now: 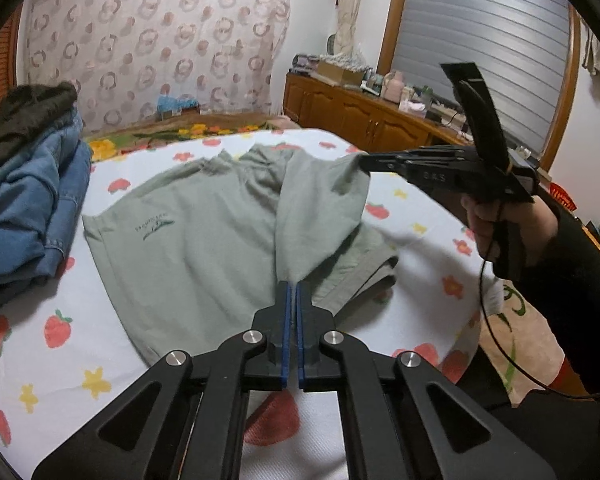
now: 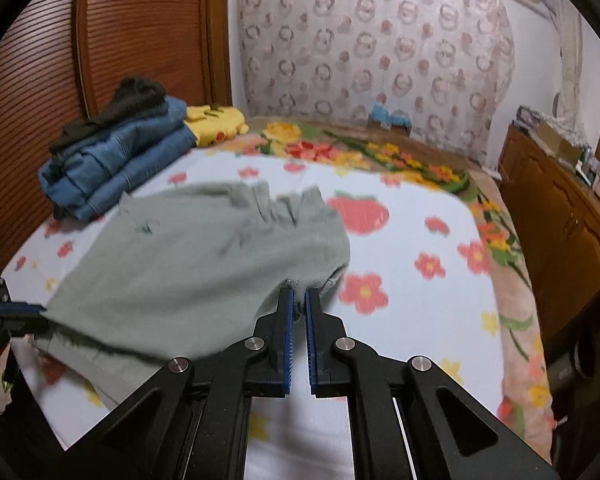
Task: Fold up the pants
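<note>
Sage-green pants (image 1: 204, 236) lie on a bed with a strawberry-and-flower sheet (image 1: 412, 208). My left gripper (image 1: 293, 285) is shut on the near edge of a lifted pant leg. My right gripper (image 1: 362, 161) is shut on the far end of the same edge and holds it above the bed. In the right wrist view my right gripper (image 2: 299, 292) pinches a bunched corner of the pants (image 2: 188, 256), and the left gripper (image 2: 40, 312) grips the cloth at the far left. The raised fabric hangs stretched between both grippers.
A pile of folded blue jeans and dark clothes (image 1: 28, 184) sits at the bed's left side (image 2: 112, 160). A yellow garment (image 2: 216, 122) lies behind it. A wooden cabinet (image 1: 360, 116) with clutter runs along the right. A patterned curtain (image 1: 156, 40) hangs behind.
</note>
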`<state>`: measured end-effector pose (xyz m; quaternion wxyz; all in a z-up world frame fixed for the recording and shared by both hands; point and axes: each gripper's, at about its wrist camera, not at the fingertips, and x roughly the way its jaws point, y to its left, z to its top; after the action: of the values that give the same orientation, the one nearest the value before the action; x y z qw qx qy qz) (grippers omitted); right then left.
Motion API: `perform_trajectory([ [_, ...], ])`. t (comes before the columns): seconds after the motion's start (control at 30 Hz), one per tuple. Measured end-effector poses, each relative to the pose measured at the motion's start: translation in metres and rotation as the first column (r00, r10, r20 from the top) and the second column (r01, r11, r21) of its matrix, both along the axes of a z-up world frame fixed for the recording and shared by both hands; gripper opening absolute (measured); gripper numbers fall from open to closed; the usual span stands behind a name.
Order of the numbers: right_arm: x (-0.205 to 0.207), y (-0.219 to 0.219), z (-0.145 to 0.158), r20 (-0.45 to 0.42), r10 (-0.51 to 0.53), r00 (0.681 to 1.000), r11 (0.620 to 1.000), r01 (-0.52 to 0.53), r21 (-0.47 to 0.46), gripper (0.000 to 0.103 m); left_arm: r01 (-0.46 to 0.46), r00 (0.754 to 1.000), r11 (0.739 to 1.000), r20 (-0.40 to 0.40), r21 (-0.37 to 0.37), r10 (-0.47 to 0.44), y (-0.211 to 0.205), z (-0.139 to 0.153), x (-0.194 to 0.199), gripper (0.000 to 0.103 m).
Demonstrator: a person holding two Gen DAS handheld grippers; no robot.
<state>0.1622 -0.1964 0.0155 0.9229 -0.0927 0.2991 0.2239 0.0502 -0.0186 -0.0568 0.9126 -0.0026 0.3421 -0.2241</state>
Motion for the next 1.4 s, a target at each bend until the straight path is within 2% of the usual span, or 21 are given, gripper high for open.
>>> perform_trajectory([
  [0.3,-0.004,0.026,0.019,0.079,0.079,0.994,0.997,-0.080,0.010,0.006,-0.054,0.997,0.998,0.058,-0.031,0.056,0.024,0.019,-0.014,0.002],
  [0.63,-0.005,0.052,0.003,0.065,0.171,0.983,0.985,-0.172,-0.005,0.006,-0.134,0.991,0.991,0.010,-0.029,0.134,0.054,-0.001,-0.024,0.002],
  [0.77,-0.001,0.045,-0.010,0.020,0.181,0.983,0.984,-0.181,-0.005,0.006,-0.152,0.988,0.988,-0.031,-0.010,0.151,0.057,-0.020,-0.021,0.002],
  [1.0,-0.014,0.023,-0.010,0.007,0.165,0.986,0.986,-0.166,0.021,0.025,-0.157,0.986,0.988,-0.063,-0.006,0.156,0.057,-0.034,-0.020,0.002],
  [1.13,-0.035,0.018,-0.008,0.000,0.165,0.986,0.985,-0.165,0.055,0.025,-0.156,0.986,0.988,-0.069,-0.009,0.155,0.057,-0.035,-0.021,0.002],
  [1.4,-0.075,-0.002,-0.025,-0.032,0.171,0.985,0.984,-0.169,0.057,0.025,-0.155,0.985,0.988,-0.079,-0.005,0.154,0.056,-0.037,-0.017,0.002],
])
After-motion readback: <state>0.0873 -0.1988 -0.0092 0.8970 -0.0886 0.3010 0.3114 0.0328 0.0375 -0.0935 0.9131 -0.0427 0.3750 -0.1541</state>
